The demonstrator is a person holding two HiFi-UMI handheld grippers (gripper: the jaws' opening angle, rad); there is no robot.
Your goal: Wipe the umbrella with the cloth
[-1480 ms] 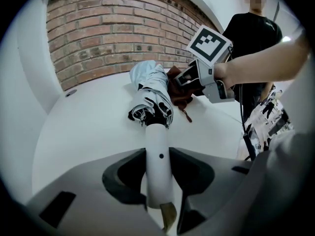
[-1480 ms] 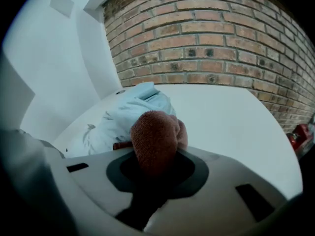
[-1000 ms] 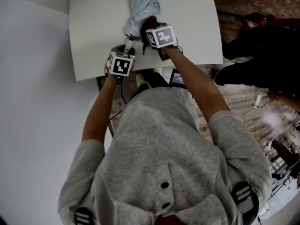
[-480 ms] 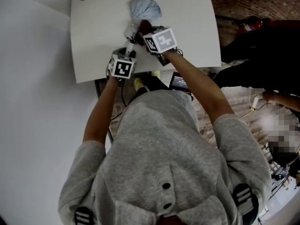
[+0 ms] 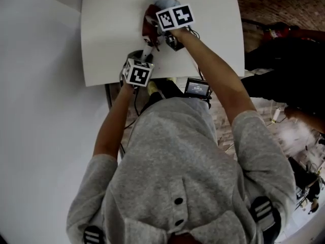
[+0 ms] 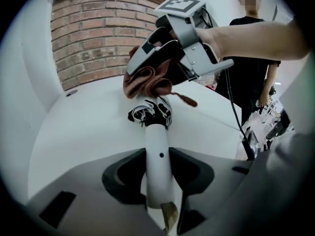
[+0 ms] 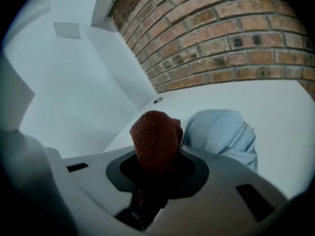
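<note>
Where the table [image 5: 111,34] lies flat, white and matte, the items run as follows.

Left gripper [image 6: 158,155]: grey moulded fingers, closed on the handle [image 6: 157,134]. The handle is a smooth white cylinder with one small dark dot, running straight out between them.

Umbrella [image 7: 221,132]: folded, lying on the table beyond the left fingers. Black-and-white ribbing sits just past the handle. Beyond it is pale blue fabric, soft and creased, bunched into a rounded heap.

Cloth [image 7: 155,132]: rust-brown, nubby woven texture, crumpled into a lump. It sits between the right fingers, just above the ribbing and beside the blue heap.

Right gripper [image 7: 158,165]: grey fingers clamped on the cloth, tips angled down toward the umbrella, square-marked cube on top.

Wall [image 7: 221,33]: red-brown brick, rough, with pale mortar lines, well beyond the right fingers.
</note>
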